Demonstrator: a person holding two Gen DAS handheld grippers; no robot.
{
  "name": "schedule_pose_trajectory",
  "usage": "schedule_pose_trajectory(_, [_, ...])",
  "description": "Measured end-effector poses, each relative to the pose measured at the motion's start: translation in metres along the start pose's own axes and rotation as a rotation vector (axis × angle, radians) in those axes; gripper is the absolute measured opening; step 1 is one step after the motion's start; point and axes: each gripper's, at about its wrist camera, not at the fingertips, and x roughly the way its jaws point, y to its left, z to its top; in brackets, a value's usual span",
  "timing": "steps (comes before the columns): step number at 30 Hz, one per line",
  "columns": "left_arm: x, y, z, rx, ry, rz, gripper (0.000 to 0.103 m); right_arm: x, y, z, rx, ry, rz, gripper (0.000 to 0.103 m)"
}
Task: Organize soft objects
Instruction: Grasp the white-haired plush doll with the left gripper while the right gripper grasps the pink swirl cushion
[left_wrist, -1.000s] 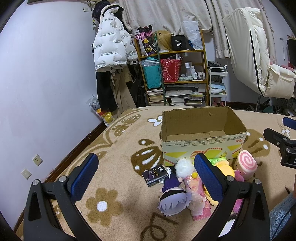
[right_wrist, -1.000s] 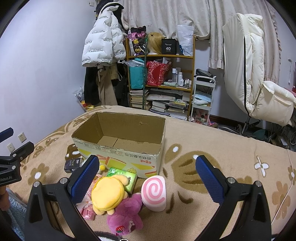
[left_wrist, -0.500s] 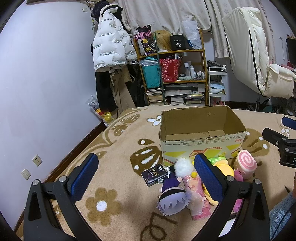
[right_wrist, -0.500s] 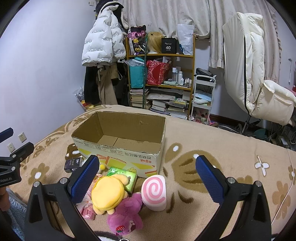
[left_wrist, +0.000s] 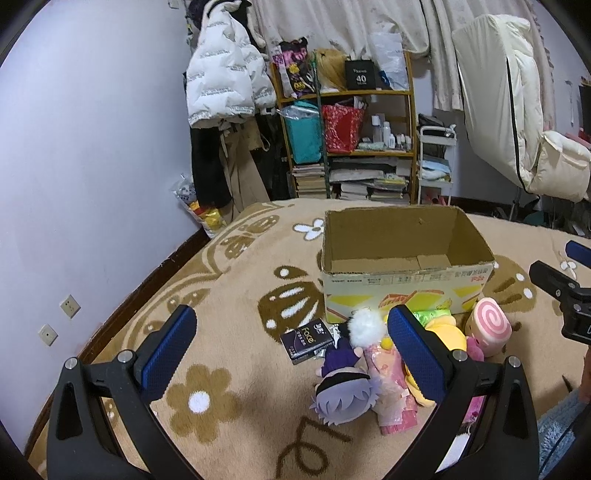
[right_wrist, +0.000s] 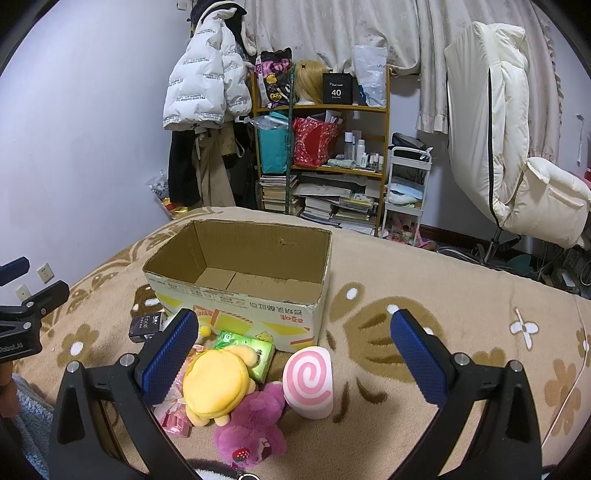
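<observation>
Plush toys lay heaped on the tan blanket (right_wrist: 424, 266) just before the box (right_wrist: 240, 280): a yellow plush (right_wrist: 216, 386) and a purple bear (right_wrist: 255, 428) between the right gripper's (right_wrist: 293, 350) wide-spread fingers, nearer its left one, with the pink swirl roll (right_wrist: 309, 382) beside them. Ahead of the left gripper (left_wrist: 291, 349), also gaping and empty, a grey-haired doll (left_wrist: 345, 397) lay toward its right finger, a black packet (left_wrist: 306, 339) just beyond it.

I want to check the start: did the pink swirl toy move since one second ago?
No. The pink swirl toy still stands beside the cardboard box corner, touching the purple plush.
</observation>
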Motion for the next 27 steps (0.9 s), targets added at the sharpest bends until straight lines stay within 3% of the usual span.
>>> schedule_pose_trajectory(5, [0.013,0.002,0.000,-0.007,0.052,-0.010,0.102,0.004,0.000,-0.003,0.011,0.024,0.000,0.103])
schedule_pose_trajectory(27, [0.108,-0.011,-0.010,-0.068,0.343,-0.094,0.102,0.085,-0.021,-0.018,0.148,0.303,0.041,0.103])
